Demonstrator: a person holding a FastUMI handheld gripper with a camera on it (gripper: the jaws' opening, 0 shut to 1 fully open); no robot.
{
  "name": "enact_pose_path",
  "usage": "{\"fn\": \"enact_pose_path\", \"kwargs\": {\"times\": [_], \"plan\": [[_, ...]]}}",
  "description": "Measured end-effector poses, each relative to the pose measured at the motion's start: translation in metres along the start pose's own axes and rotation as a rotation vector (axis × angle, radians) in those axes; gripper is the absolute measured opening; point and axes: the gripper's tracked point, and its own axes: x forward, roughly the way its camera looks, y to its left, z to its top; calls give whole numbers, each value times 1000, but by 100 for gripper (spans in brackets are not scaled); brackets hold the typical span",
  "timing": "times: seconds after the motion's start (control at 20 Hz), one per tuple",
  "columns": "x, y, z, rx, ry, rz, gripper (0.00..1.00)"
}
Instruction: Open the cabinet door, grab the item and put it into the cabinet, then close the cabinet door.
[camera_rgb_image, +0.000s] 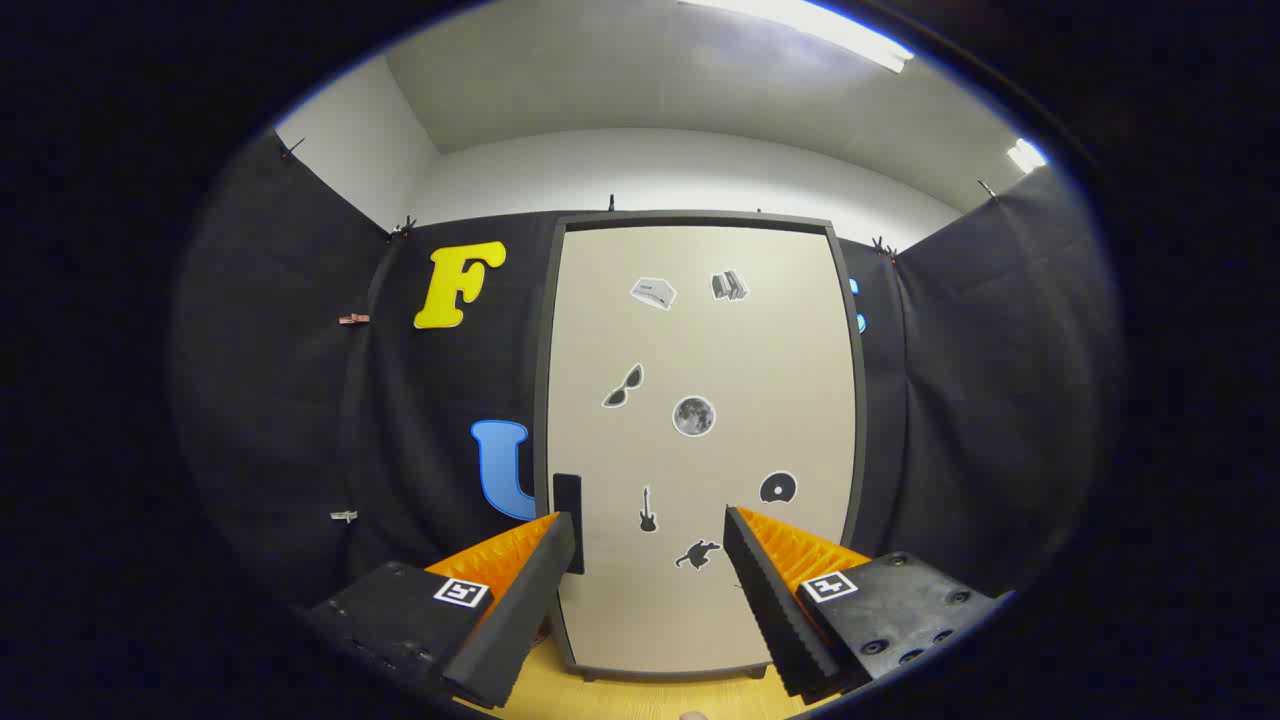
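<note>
A tall cabinet (700, 440) stands ahead on a wooden table (640, 700), its pale door (760, 340) closed and flush in a dark frame. Several small stickers dot the door. A dark upright handle (567, 520) sits on the door's left edge, low down. My gripper (650, 540) is open and empty, a short way in front of the door's lower part. Its left fingertip (560, 540) lies just in front of the handle, its right fingertip (740, 540) is off to the handle's right. No loose item is in sight.
Black cloth walls (300, 400) close the booth to the left, right and behind the cabinet. White room walls and ceiling lights (820, 20) show above. A strip of wooden table runs below the cabinet's base, between my fingers.
</note>
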Motion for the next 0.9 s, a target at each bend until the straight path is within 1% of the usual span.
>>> {"fn": "enact_pose_path", "kwargs": {"times": [0.2, 0.45, 0.9], "plan": [[1, -3, -3, 5, 6, -8, 97], [0, 0, -6, 34, 23, 4, 97], [-3, -7, -6, 22, 26, -21, 97]]}}
